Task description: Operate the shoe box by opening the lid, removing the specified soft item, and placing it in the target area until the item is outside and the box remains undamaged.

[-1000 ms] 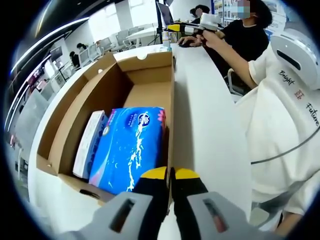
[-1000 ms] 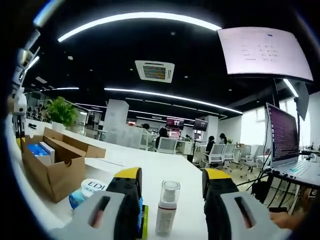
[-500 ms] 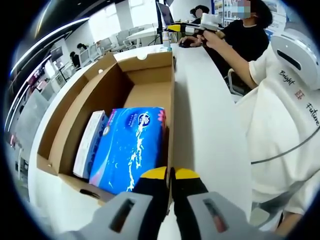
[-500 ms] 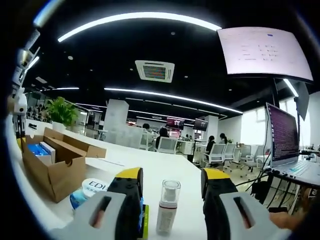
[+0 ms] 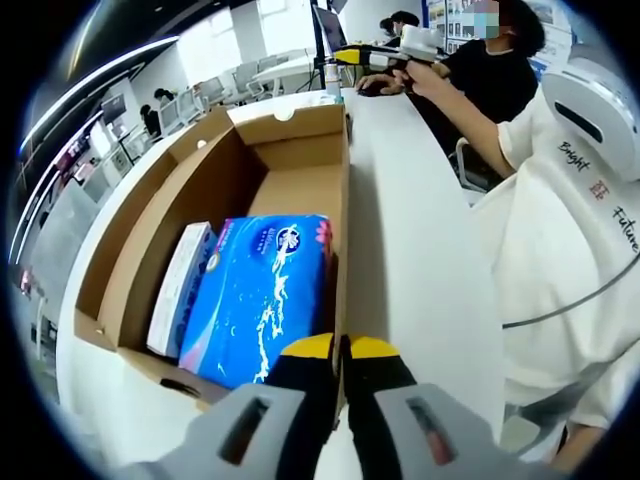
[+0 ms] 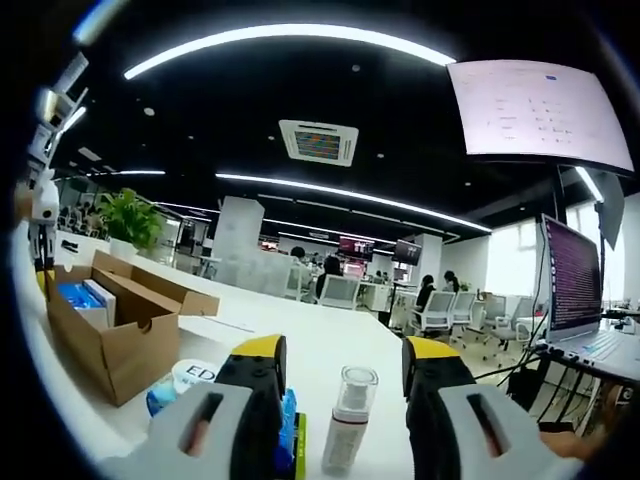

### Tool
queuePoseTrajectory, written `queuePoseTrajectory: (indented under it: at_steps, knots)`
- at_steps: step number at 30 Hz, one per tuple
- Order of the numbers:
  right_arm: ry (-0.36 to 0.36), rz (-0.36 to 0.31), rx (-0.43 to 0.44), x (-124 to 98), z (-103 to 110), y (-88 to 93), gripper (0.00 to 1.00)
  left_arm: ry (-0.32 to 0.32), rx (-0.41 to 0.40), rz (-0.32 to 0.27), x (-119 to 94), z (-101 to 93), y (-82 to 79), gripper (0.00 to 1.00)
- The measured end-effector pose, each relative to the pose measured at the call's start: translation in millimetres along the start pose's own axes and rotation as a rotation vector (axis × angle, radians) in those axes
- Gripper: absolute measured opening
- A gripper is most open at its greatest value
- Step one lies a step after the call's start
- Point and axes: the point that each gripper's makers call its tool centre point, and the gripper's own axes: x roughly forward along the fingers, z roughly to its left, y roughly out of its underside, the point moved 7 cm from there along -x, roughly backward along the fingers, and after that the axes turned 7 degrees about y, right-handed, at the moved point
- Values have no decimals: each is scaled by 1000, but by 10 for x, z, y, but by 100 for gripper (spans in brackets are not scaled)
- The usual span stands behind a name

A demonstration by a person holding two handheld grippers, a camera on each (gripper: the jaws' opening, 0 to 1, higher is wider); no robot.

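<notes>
The blue soft tissue pack [image 5: 262, 295] lies in the open cardboard shoe box [image 5: 300, 150] beside a slim white carton [image 5: 180, 285], so the item is not yet out. The left tool [image 5: 341, 352] is clamped on the box's near wall, jaws pinched together over the cardboard edge, probably to steady it on the white counter [image 5: 410, 240]. The right tool [image 6: 340, 362] hovers well apart with jaws spread, holding nothing, a small pump bottle [image 6: 350, 420] standing on the counter between them.
</notes>
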Motion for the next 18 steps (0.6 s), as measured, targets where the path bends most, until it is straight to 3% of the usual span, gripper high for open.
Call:
queuePoseTrajectory:
  at_steps: [6,14,18]
  knots:
    - [-9,2,-3,-14,33,0,47,-3,2,0,0,-3,0,2]
    - [-10,-21,-9,-61,54,-129,46,2,-7,0,-1,0,1,2]
    - [-24,4,-49,-50,71,-157,38,5,-7,1,-1,0,1,2]
